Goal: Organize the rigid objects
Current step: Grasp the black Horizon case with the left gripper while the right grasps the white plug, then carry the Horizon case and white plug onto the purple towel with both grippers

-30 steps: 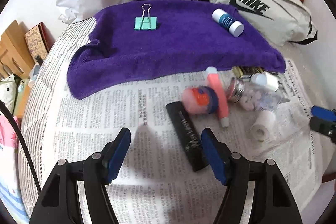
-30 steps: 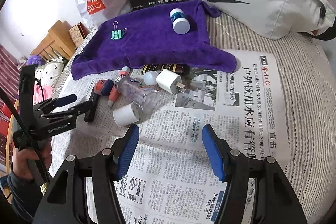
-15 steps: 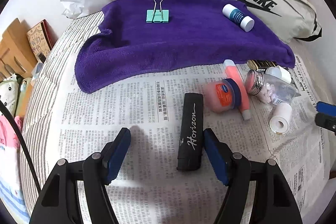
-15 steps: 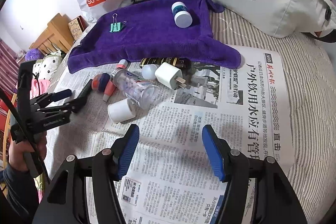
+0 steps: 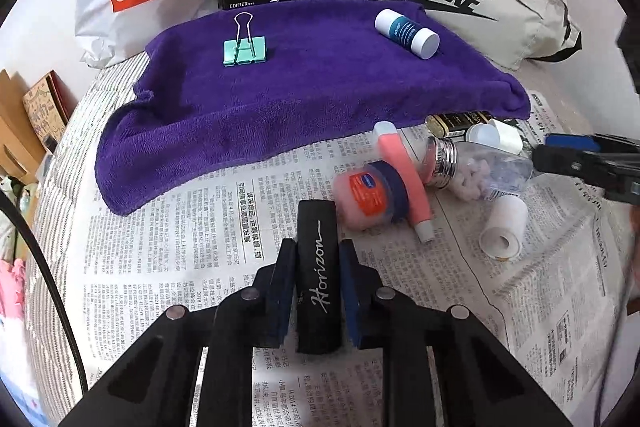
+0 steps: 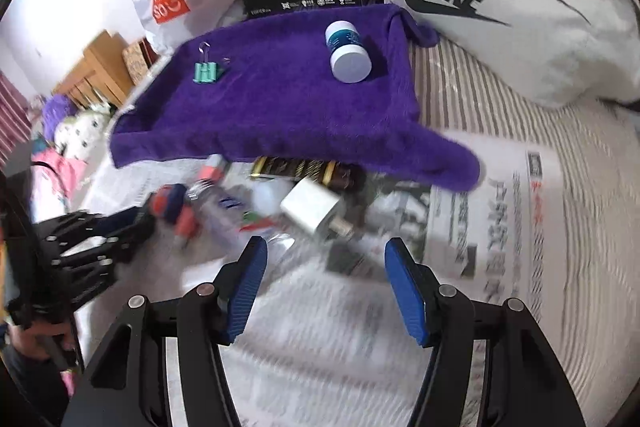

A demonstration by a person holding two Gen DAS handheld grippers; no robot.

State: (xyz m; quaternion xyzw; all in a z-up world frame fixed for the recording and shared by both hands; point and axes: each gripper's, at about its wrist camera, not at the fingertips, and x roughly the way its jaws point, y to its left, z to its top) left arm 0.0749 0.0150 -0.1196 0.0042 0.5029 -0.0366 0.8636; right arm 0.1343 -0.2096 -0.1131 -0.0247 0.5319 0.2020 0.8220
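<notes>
Two grippers at work: the left gripper (image 5: 316, 291), jaws just closed, clamps the black Horizon case (image 5: 319, 279) lying on the newspaper (image 5: 180, 267) beside the pink jar (image 5: 370, 195). Lift straight, clear the clutter, then head for the purple towel (image 5: 312, 95). The right gripper (image 6: 326, 285) hangs apart, empty.
</notes>
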